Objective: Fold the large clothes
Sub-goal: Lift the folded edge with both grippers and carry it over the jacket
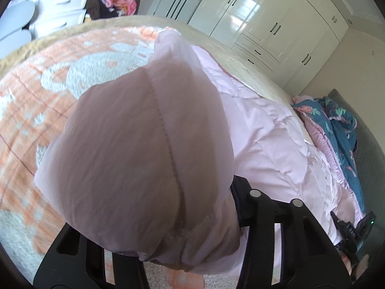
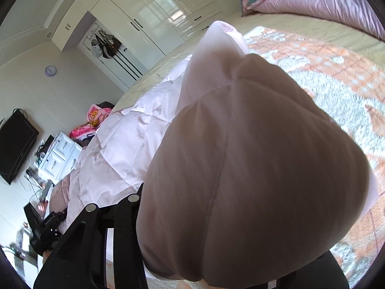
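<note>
A pale pink quilted padded coat (image 1: 264,125) lies across the bed, one end in each view. In the left wrist view a puffy fold of it bulges up between the black fingers (image 1: 243,207) and hides the tips. My left gripper (image 1: 154,216) is shut on that fold. The right wrist view shows the same at the other end: my right gripper (image 2: 216,216) is shut on a thick bunch of the coat (image 2: 125,139), with one finger (image 2: 130,207) showing at its left. Each view shows the other gripper's black housing (image 1: 349,231) (image 2: 45,228) low at the coat's far end.
The coat rests on an orange and white patterned blanket (image 1: 60,77) (image 2: 324,77) over the bed. A folded teal floral quilt (image 1: 336,125) (image 2: 300,0) lies at the bed's head. White wardrobes (image 1: 264,19), a white dresser (image 1: 60,4) and a wall television (image 2: 14,144) stand around.
</note>
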The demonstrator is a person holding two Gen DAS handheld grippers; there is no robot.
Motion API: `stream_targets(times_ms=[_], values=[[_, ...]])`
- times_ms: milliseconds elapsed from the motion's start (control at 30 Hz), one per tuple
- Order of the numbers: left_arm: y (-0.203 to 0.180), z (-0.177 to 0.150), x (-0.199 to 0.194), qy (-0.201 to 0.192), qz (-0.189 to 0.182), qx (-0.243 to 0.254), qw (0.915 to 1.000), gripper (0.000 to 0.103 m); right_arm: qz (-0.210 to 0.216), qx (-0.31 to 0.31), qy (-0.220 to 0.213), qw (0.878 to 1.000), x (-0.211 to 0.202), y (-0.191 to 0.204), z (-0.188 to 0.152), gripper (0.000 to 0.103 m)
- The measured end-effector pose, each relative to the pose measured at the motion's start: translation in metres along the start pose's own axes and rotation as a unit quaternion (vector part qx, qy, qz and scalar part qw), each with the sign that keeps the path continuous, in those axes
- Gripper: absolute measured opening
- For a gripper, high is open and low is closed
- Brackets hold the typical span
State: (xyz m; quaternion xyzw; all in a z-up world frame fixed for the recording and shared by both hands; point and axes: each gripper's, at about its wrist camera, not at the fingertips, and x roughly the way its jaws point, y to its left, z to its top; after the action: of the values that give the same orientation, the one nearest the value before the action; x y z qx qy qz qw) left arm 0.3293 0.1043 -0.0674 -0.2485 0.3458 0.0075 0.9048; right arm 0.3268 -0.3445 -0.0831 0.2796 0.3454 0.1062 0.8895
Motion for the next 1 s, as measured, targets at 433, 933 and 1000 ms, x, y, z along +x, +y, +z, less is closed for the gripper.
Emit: stream_targets(times_ms=[433,933,1000], values=[[-0.019,0.005,-0.031,-0.026,-0.003,0.028,0.9992,0.032,-0.007,-0.067,-0.026,0.997,-0.021,0.028,0.003,0.032],[-0.028,-0.008,-0.092,-0.049,-0.007,0.068,0.9965,0.032,0.001,-0.127,-0.041,0.991,-0.077,0.061,-0.021,0.031],[-0.027,-0.014,-0.102,-0.049,-0.006,0.068,0.9964,0.032,0.002,-0.13,-0.043,0.991,-0.085,0.067,-0.028,0.03]])
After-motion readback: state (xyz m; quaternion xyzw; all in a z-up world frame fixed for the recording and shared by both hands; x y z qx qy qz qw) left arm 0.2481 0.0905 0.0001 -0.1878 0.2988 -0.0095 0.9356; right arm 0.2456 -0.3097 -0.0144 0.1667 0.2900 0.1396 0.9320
